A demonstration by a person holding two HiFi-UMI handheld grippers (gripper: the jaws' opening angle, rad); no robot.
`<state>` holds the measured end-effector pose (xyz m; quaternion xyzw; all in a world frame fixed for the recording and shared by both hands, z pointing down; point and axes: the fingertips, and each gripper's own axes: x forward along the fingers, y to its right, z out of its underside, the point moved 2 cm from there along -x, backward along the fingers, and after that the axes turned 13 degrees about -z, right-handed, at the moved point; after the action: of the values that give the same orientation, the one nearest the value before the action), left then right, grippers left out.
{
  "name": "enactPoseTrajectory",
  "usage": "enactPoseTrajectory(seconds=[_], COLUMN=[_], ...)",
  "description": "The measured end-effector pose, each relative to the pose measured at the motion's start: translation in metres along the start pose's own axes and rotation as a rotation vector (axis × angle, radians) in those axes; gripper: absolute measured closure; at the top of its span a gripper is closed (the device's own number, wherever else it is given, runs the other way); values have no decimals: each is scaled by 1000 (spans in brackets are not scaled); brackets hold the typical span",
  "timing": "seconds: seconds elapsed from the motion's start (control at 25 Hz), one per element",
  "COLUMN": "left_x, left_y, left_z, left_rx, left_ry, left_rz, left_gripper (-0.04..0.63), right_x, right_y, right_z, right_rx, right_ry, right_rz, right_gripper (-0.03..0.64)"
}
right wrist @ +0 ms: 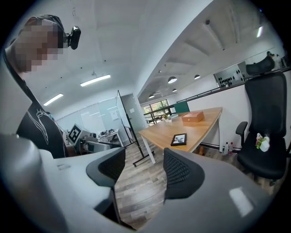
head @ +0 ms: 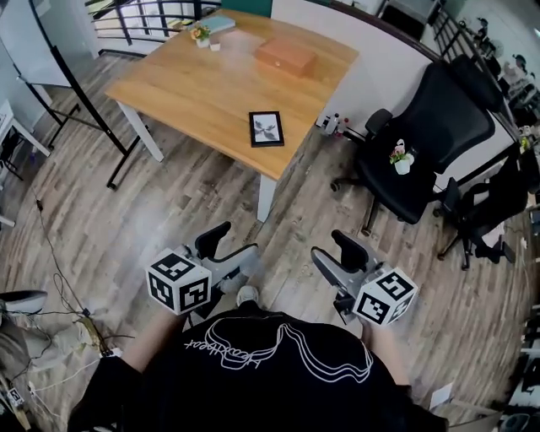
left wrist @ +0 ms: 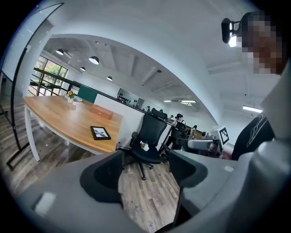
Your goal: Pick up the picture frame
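Black-edged picture frame (head: 267,128) flat on table (head: 194,93)

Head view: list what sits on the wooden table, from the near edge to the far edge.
picture frame → wooden box → teal flat item at the far edge

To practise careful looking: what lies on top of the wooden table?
On the table lie a picture frame near the front edge, a closed wooden box, and a flower pot at the far end. The box's inside is hidden.
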<state>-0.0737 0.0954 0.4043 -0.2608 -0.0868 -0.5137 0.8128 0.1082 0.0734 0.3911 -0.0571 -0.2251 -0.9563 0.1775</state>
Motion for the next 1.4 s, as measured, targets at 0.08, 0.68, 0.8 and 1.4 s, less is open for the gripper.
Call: enactPoseTrajectory(seconds=[0.08, 0.68, 0.8, 1.4], left_x=[11, 89, 110, 242], left_y=[-26, -102, -119, -219], left_z=[-10, -64, -74, -122], left_rx=[13, 24, 6, 0], left_ry=[-4, -10, -16, -121], left_rz=[-11, -5, -24, -130], left_gripper=[285, 285, 285, 285], right_x=[23, 119, 136, 248], right_y=[15, 91, 118, 274], right_z=[-9, -41, -50, -76], right_rx=[4, -10, -2, 76], right_ry=[-1, -51, -68, -185], right_rz=[8, -3, -6, -37], right_gripper=[341, 341, 341, 344])
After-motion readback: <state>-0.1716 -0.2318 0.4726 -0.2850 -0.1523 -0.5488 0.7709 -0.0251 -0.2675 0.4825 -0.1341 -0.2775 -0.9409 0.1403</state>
